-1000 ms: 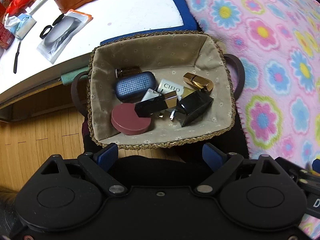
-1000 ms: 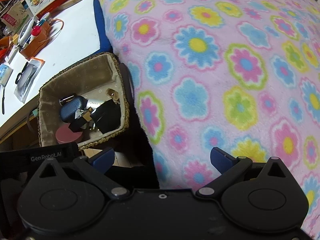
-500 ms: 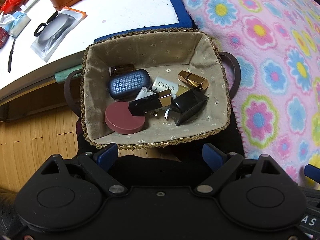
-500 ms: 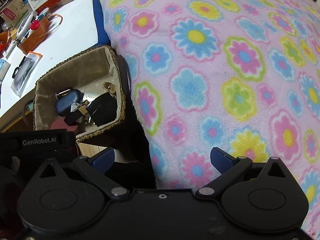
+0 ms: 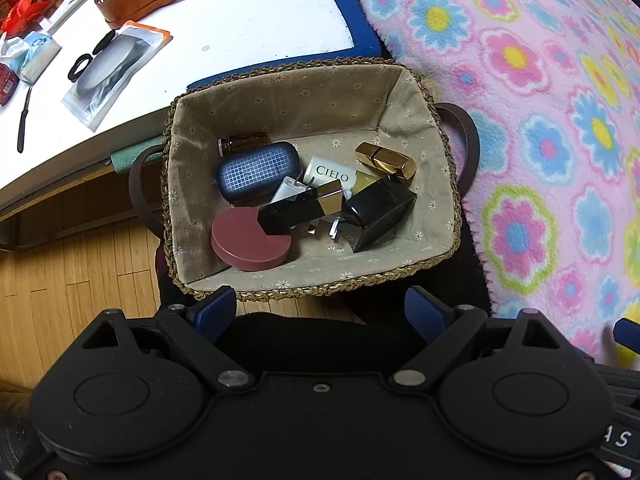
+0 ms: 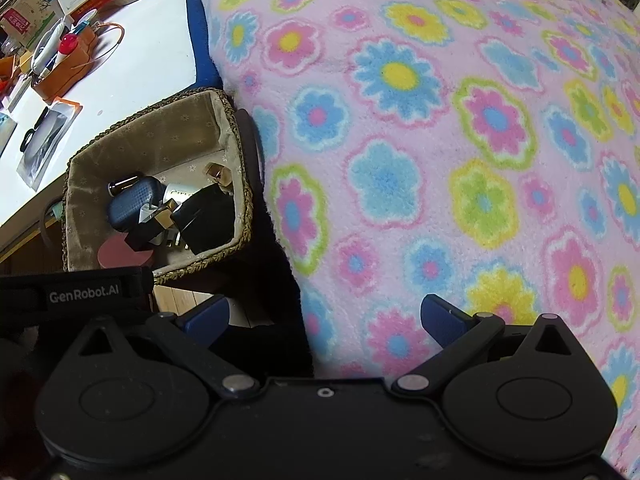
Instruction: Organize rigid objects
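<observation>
The left gripper (image 5: pixel 316 311) is hanging over the basket (image 5: pixel 436 128) with jaws wide apart, holding nothing. The right gripper (image 6: pixel 324 320), also apart, is beside the basket. Inside, the hard, smooth, slippery black box (image 5: pixel 380 210) is waiting; grab its flat sides

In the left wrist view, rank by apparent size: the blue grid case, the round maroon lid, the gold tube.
1. blue grid case and round maroon lid: look about alike, so unranked
2. gold tube, clearly smallest
</observation>
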